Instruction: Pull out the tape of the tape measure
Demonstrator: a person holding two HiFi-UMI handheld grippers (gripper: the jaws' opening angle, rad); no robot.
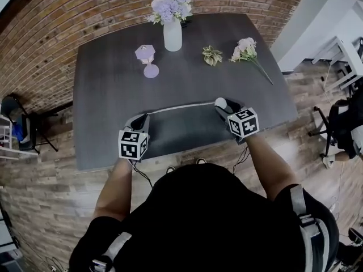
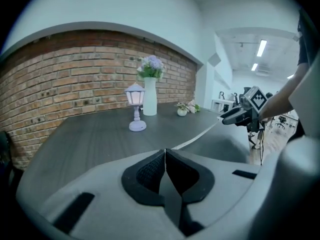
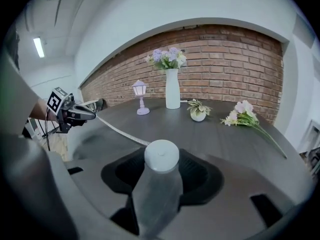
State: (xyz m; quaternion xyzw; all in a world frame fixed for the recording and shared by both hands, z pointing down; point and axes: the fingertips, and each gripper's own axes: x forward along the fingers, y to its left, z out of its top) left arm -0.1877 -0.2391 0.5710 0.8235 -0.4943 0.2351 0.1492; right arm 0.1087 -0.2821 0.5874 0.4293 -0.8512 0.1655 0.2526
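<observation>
1. The person's forearms [image 1: 116, 188] reach out from 6 o'clock over the near edge of the dark table [image 1: 113, 95], each hand holding one gripper.
2. The left gripper [image 1: 142, 119] sits over the near part of the table at about 7 o'clock. Its jaws are pressed together, the black pads [image 2: 150, 171] meeting along one line. The free end of the tape [image 1: 181, 106] is pinched at their tip.
3. The right gripper [image 1: 224, 109] sits at about 5 o'clock, well apart from the left one. Its jaws stand wide and are clamped on the tape measure [image 1: 220, 102], a pale body with a round white top that fills the gap between them.
4. The tape is drawn out. It runs as a thin pale strip from the tape measure at 3 o'clock across to the left gripper at 9 o'clock, close above the table top and nearly straight.
5. A small lilac lantern [image 1: 146, 54] stands upright on its round foot at about 11 o'clock, on the far half of the table.
6. A little potted plant [image 1: 212, 55] stands at about 1 o'clock. Just beside it, toward 2 o'clock, a spray of pink flowers [image 1: 245, 50] lies flat with its stem pointing to the right edge.
7. A white vase [image 1: 172, 35] holding purple flowers [image 1: 170, 5] stands upright at 12 o'clock, near the far edge.
8. A brick wall [image 1: 85, 16] rises behind the table, from 9 o'clock round past 12 o'clock.
</observation>
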